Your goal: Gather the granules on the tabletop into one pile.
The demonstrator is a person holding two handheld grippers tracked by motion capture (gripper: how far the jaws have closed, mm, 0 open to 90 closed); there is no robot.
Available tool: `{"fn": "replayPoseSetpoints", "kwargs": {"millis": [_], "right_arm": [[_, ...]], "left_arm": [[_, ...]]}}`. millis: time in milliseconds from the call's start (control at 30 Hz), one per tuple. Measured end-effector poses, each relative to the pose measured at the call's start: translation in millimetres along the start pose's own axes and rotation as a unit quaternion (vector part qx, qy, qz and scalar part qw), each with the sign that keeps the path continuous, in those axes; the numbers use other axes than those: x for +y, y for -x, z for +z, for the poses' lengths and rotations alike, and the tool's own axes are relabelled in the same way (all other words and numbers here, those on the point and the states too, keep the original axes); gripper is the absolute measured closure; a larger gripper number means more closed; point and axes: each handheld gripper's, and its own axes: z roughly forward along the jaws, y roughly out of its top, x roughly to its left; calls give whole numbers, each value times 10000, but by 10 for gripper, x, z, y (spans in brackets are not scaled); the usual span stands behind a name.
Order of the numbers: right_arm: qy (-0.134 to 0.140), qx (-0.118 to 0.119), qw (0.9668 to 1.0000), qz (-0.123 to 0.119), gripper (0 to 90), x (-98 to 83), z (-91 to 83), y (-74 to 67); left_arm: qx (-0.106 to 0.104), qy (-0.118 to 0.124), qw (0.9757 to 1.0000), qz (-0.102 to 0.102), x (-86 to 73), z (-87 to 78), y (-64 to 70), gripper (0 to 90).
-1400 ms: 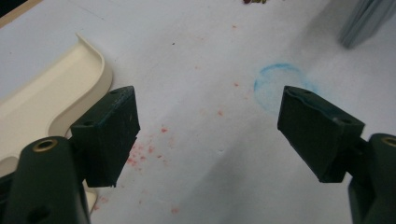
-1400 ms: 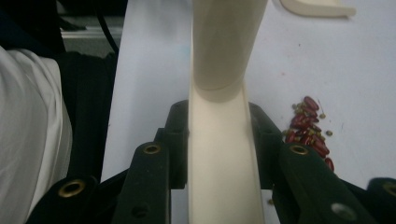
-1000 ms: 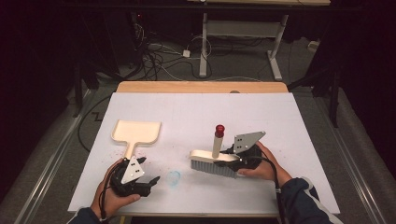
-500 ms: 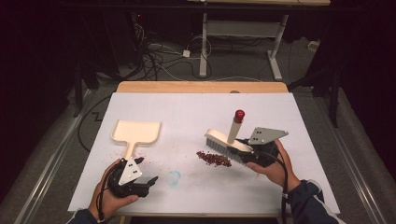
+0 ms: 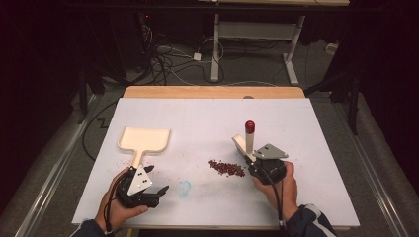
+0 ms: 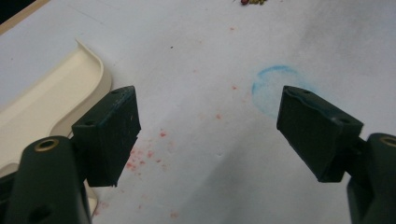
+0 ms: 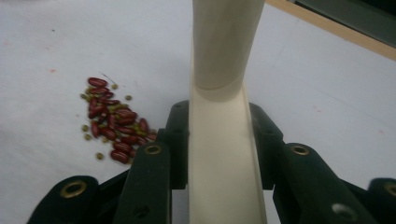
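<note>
**Inspector:** Start with the largest item.

**Assistant:** The counter [image 5: 207,123], white-topped with a wooden strip along its far edge. It carries everything noted below. Faint red specks mark the surface near the left tongs.

**Inspector:** Next?

**Assistant:** A cream dustpan [image 5: 143,140] lies flat on the left half of the counter, handle pointing toward the person. In the left gripper view its curved rim [image 6: 56,88] sits just beside one jaw.

**Inspector:** The brush?

**Assistant:** A cream brush [image 5: 245,143] with a red-capped handle stands on the right half, the handle upright. The right gripper view shows its cream body [image 7: 224,140] running between the jaws.

**Inspector:** State of the tongs?

**Assistant:** The right tongs [image 5: 260,163] are clamped on the brush, both jaws pressed against its sides [image 7: 224,158]. The left tongs [image 5: 150,190] rest low near the front edge with jaws spread wide and nothing between them [image 6: 210,135].

**Inspector:** Smaller items?

**Assistant:** A pile of red beans [image 5: 226,168], with a few small green ones mixed in, lies on the counter just left of the brush [image 7: 114,128]. A faint blue ring mark [image 5: 184,187] sits between the two tongs, close to the left pair [image 6: 275,88].
</note>
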Motion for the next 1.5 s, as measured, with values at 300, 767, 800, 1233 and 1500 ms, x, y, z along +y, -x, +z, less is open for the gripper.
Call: {"fn": "replayPoseSetpoints", "kwargs": {"millis": [300,767,800,1233,1500], "right_arm": [[141,-175,9997,-86,674,99,150,-418],[356,-240,9991,-28,675,195,258,-602],[380,-184,9991,-30,676,204,260,-583],[817,48,9964,199,676,277,57,-309],[1088,1830,9770,153,676,285,-129,-432]], "left_arm": [[-35,22,10000,16,11,9,4,207],[-10,-21,10000,-65,14,35,-2,209],[-4,-32,10000,-66,13,37,-5,209],[17,-73,9999,-148,0,18,-18,209],[75,-50,9998,-188,-4,-5,-41,209]]}}
